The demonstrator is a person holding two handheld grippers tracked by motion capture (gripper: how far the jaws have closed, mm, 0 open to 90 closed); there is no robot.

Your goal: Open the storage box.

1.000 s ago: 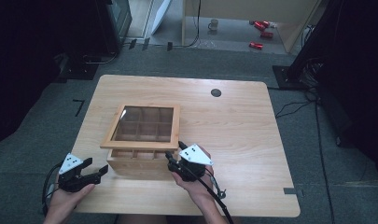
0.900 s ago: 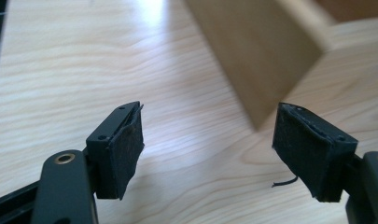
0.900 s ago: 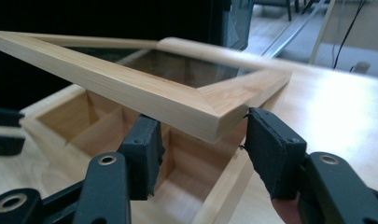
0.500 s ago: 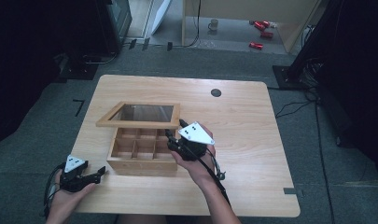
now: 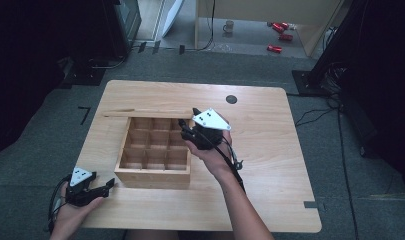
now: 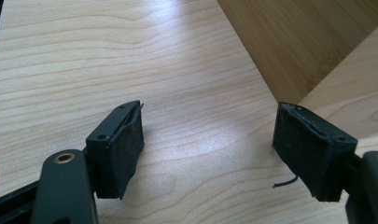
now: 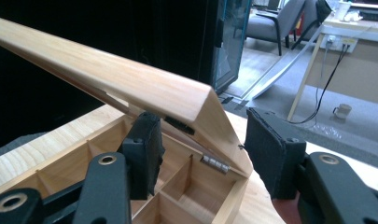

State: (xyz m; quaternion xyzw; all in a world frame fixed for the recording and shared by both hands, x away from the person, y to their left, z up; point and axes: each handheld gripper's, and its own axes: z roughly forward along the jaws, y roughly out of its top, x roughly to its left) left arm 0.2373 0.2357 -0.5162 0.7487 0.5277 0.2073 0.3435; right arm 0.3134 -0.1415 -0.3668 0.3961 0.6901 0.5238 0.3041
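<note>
- Standing open on the table (image 5: 270, 150), wooden box (image 5: 155, 150), its lid (image 7: 130, 84) raised.
- Straddling the lid's corner, right gripper (image 7: 200, 149), jaws apart, pads not pressing.
- Resting by the box's near-left corner, left gripper (image 6: 207, 149), gaping wide, holding nothing.

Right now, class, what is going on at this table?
A person is opening a wooden compartment box with two hand-held grippers. The right gripper is under the front edge of the hinged lid, which is tipped up towards the back, showing empty compartments. Its jaws straddle the lid's corner without pinching it. The left gripper rests open on the table beside the box.
</note>
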